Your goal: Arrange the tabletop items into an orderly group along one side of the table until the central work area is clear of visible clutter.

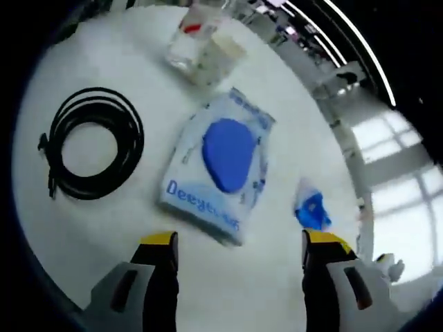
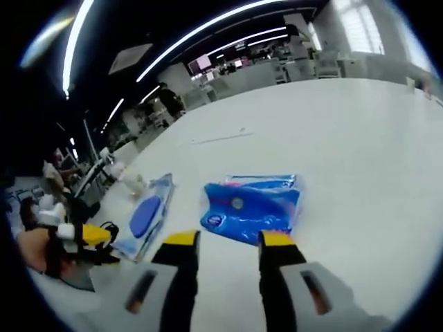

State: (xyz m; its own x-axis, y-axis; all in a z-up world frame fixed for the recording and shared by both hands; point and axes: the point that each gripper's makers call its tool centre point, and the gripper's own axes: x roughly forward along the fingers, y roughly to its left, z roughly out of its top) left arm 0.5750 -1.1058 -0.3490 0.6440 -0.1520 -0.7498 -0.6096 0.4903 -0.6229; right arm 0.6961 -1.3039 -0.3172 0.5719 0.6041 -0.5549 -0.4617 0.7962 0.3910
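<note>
The blue-and-white packet [image 1: 220, 166] lies flat on the white table [image 1: 104, 228], ahead of the left tool [image 1: 239, 249], whose jaws stand apart and empty above the surface. A coiled black cable [image 1: 93, 142] lies near the packet, and a clear plastic container [image 1: 197, 41] sits beyond it. In the right gripper view, a blue pouch [image 2: 252, 204] lies just ahead of the right tool [image 2: 225, 245], whose jaws are spread with nothing between them.
</note>
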